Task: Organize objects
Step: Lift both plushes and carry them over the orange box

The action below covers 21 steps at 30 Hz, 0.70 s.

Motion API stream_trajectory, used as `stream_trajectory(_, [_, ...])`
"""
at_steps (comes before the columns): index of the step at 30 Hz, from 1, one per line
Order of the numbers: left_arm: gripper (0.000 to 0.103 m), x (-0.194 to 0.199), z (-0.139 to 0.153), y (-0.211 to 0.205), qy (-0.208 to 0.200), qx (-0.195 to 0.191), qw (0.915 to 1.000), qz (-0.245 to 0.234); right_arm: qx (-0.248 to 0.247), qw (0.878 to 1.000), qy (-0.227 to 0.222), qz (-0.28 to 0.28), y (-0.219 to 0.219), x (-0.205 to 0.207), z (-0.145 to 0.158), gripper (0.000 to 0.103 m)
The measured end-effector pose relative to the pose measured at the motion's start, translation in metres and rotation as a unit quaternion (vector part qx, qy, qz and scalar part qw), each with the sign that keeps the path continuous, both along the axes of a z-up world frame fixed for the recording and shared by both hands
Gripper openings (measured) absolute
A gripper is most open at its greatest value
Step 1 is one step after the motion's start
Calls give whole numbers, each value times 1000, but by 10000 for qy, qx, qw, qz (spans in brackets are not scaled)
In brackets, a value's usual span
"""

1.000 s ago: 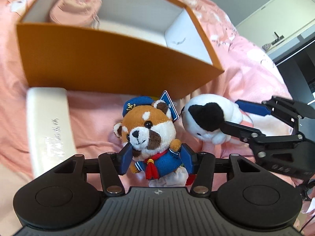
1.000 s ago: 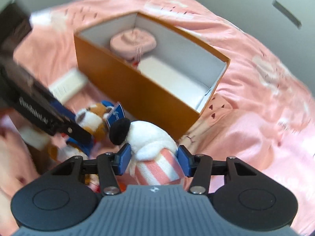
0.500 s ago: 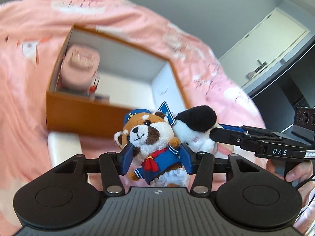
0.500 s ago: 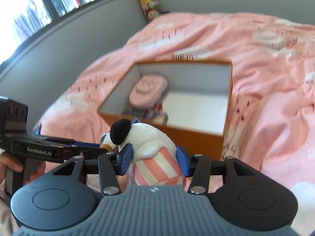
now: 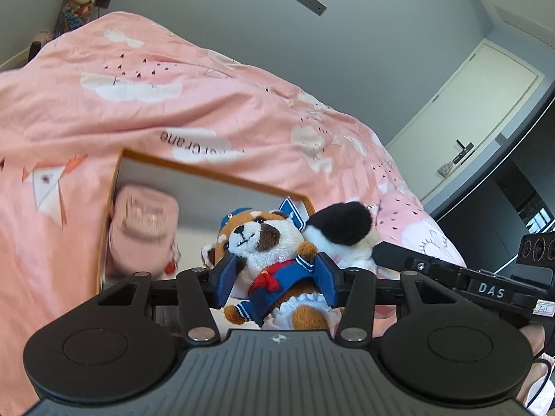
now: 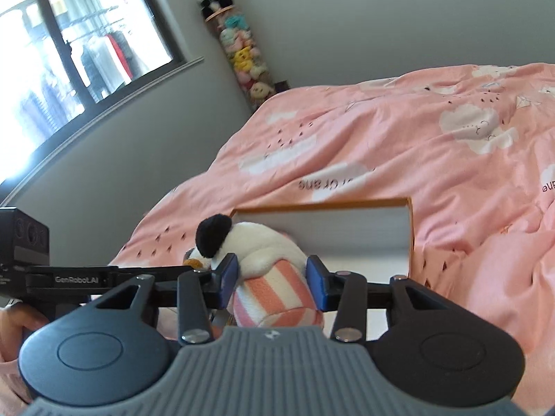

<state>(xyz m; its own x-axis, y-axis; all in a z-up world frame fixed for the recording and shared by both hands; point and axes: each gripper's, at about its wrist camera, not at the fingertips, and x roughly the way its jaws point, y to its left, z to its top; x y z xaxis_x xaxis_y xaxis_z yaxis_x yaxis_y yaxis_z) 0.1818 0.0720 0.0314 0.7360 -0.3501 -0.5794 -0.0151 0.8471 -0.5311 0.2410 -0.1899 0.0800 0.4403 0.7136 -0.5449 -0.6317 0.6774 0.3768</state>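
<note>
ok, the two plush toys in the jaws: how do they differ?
The sailor plush is brown and white, wears a blue suit with a red scarf, and faces its camera; the striped plush is white with a black ear and pink stripes, back turned. Shared: each is pinched between closing jaws, in front of the orange box.

Red panda plush [image 5: 267, 242]: orange-brown and white, blue sailor cap, blue sailor top, red neckerchief, blue tag behind its head; upright, leaning back, held off the bedding in front of the box.

White plush [image 6: 263, 256]: black ear, pink-and-white striped body; face turned away, raised beside the red panda plush, touching it.

Orange box [image 6: 411, 228]: open top, white interior, resting on pink bedding.

Pink cap [image 5: 142, 222]: blurred, lying inside the box against its left wall.
</note>
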Motion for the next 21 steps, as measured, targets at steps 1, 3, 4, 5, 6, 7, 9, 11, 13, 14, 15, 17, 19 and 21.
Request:
stream_trajectory(1, [56, 7, 0, 2, 9, 56, 10000, -4, 20, 10000, 21, -75, 4, 7, -2, 45])
stream_trajectory(3, [56, 26, -2, 4, 84, 213, 9997, -42, 74, 9996, 121, -232, 12, 21, -8, 45])
stream_trajectory(4, [56, 34, -5, 5, 126, 269, 9995, -61, 89, 9993, 158, -314, 17, 28, -12, 45])
stream_trajectory(5, [56, 44, -8, 5, 197, 318, 9993, -97, 101, 9989, 190, -407, 21, 35, -17, 45])
stream_trajectory(6, [55, 53, -12, 6, 253, 348, 9990, -135, 114, 9984, 245, -500, 25, 42, -22, 44])
stream_trajectory(7, [38, 62, -16, 6, 296, 404, 9986, -175, 109, 9977, 299, -595, 28, 49, -27, 44])
stream_trajectory(9, [17, 79, -25, 7, 369, 302, 9978, -455, 30, 9957, 422, -822, 35, 62, -40, 29])
stream_trajectory(11, [15, 97, -39, 4, 533, 53, 9954, -799, 146, 9927, 772, -917, 36, 78, -57, 0])
stream_trajectory(13, [15, 112, -52, -4, 721, 504, 9932, -759, 278, 9871, 1197, -1025, 39, 92, -74, 0])
stream_trajectory(14, [15, 116, -58, -6, 784, 654, 9917, -780, 122, 9876, 1166, -1044, 45, 96, -79, 0])
stream_trajectory(15, [15, 119, -62, -7, 855, 702, 9906, -803, -40, 9886, 1060, -1068, 50, 98, -84, 0])
stream_trajectory(17, [15, 118, -68, -6, 956, 772, 9890, -824, -264, 9895, 1022, -988, 55, 102, -93, 1])
stream_trajectory(19, [16, 115, -73, -3, 991, 817, 9883, -824, -409, 9896, 1051, -894, 55, 104, -100, 5])
stream_trajectory(21, [24, 114, -78, 0, 1076, 738, 9877, -859, -727, 9896, 928, -825, 57, 105, -106, 7])
